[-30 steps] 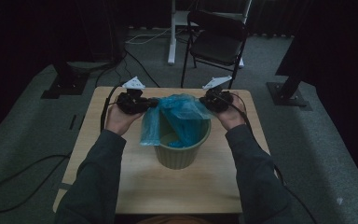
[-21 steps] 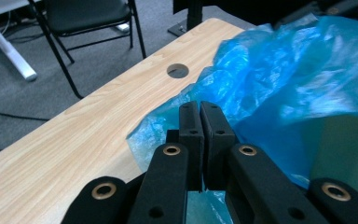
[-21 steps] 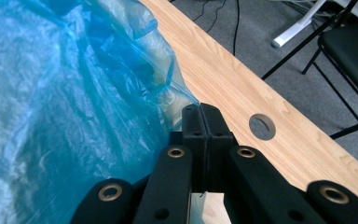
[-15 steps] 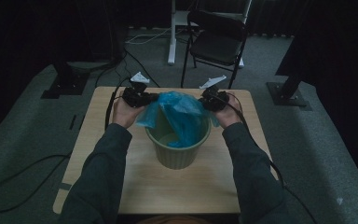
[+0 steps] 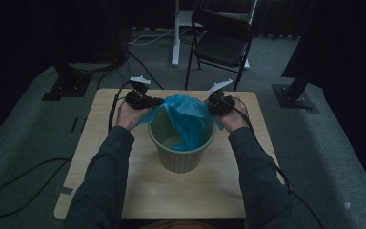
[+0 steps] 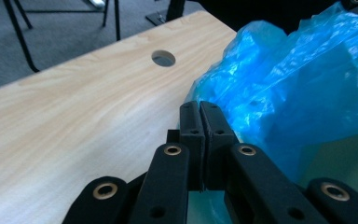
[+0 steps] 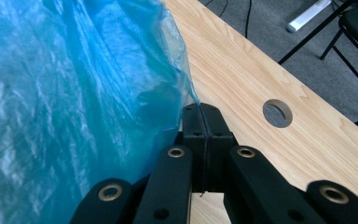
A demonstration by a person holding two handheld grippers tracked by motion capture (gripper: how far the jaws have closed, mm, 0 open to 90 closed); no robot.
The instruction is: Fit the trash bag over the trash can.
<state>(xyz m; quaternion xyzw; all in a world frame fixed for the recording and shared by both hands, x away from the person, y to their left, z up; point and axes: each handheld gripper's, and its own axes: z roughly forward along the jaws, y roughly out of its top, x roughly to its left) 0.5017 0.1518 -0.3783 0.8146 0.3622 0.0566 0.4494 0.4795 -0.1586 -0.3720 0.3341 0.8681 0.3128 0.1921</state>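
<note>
While the thin blue plastic bag point(image 5: 187, 119) sags lower into the round pale-green bin point(image 5: 181, 155) than a second ago, lining looks nearly seated. Left gripper point(image 5: 145, 101) and right gripper point(image 5: 216, 106), jaws pinched tight on opposite bag edges, sit at the bin's far rim over the light wooden table point(image 5: 124, 191), forearms reaching forward either side.

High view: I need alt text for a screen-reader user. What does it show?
A person's two grippers, left and right, each pinch an edge of a blue plastic bag, which hangs into a green bin on a wooden table. A black chair stands behind.
</note>
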